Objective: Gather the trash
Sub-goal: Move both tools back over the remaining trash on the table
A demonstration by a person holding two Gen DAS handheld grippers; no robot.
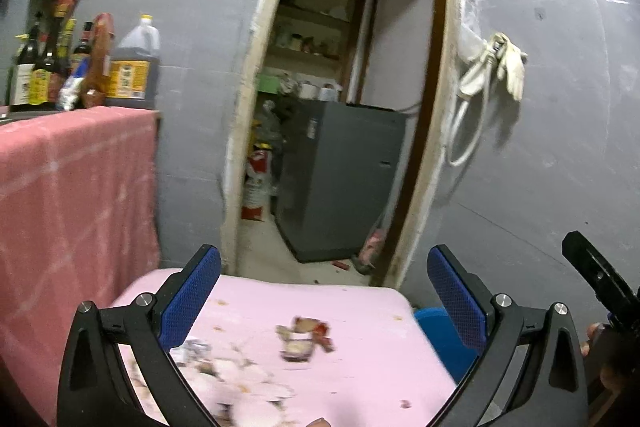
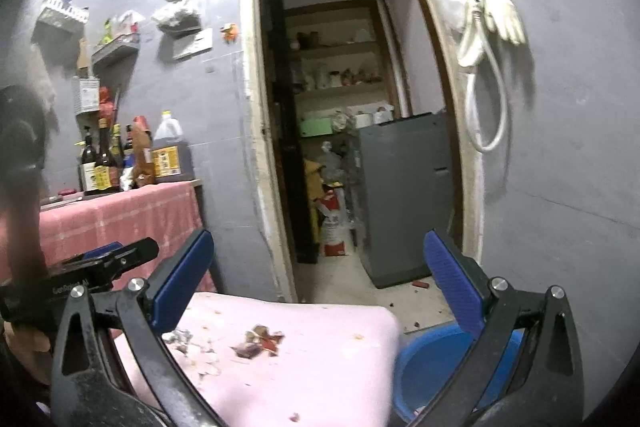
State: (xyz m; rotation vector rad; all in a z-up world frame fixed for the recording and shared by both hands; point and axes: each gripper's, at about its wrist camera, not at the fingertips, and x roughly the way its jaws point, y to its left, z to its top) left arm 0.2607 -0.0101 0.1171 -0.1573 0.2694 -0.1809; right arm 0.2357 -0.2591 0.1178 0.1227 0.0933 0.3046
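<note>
A pink table top [image 1: 360, 311] [image 2: 328, 323] carries trash. A crumpled red and brown wrapper [image 1: 304, 337] [image 2: 260, 341] lies near its middle. Torn pale scraps [image 1: 224, 371] [image 2: 196, 347] lie to the wrapper's left. A blue bin [image 2: 432, 363] [image 1: 436, 331] stands beside the table's right edge. My left gripper [image 1: 324, 299] is open and empty above the table, over the wrapper. My right gripper [image 2: 320, 283] is open and empty above the table's far edge. The left gripper also shows at the left of the right wrist view [image 2: 116, 259].
A counter with a pink cloth [image 1: 72, 187] [image 2: 120, 215] stands at the left, with several sauce bottles [image 1: 60, 67] and a jug [image 1: 136, 63] on it. Ahead is an open doorway with a grey cabinet [image 1: 340, 175] [image 2: 404, 195]. Gloves and a hose [image 1: 492, 75] hang on the grey wall.
</note>
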